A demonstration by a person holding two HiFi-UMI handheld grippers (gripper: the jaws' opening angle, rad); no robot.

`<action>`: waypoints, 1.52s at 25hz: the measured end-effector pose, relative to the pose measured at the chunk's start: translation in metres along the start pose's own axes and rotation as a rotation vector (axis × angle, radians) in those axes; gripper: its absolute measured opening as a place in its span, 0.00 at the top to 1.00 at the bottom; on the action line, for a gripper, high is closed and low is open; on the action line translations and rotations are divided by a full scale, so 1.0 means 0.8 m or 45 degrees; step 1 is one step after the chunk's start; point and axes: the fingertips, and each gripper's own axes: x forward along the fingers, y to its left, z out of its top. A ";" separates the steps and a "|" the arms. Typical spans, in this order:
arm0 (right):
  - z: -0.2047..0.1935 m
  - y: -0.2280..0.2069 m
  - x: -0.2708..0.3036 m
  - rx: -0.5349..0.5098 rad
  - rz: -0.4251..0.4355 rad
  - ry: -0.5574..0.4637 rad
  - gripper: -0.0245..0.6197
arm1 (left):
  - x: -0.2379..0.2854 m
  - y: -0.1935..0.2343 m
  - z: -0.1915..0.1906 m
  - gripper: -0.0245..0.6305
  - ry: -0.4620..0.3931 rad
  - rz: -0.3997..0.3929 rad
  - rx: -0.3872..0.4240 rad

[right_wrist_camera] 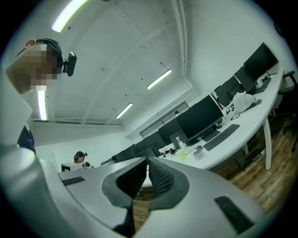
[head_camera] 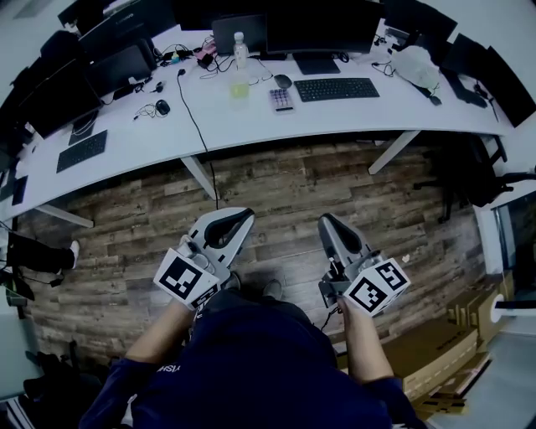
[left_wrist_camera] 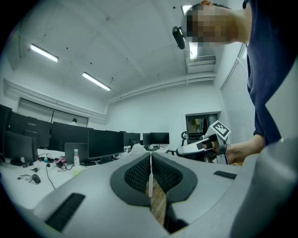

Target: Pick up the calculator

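Head view, not left gripper's: calculator [head_camera: 281,100]

Head cam: high, steeply down over left claw [head_camera: 241,216] & right claw [head_camera: 325,221], wood floor [head_camera: 285,180], white surface [head_camera: 243,117] well ahead. Claw cams: close behind own jaws, facing level. All 3 share that surface w/ monitors [head_camera: 322,25].
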 end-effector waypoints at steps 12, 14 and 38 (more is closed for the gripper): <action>-0.003 0.012 0.010 -0.019 0.028 0.018 0.85 | -0.017 0.008 -0.001 0.91 -0.012 0.036 -0.018; -0.003 0.015 0.012 -0.021 0.030 0.016 0.83 | -0.021 0.009 -0.002 0.91 -0.012 0.036 -0.019; -0.003 0.019 0.001 -0.034 0.048 0.007 0.73 | -0.034 0.001 -0.004 0.91 -0.018 0.062 -0.009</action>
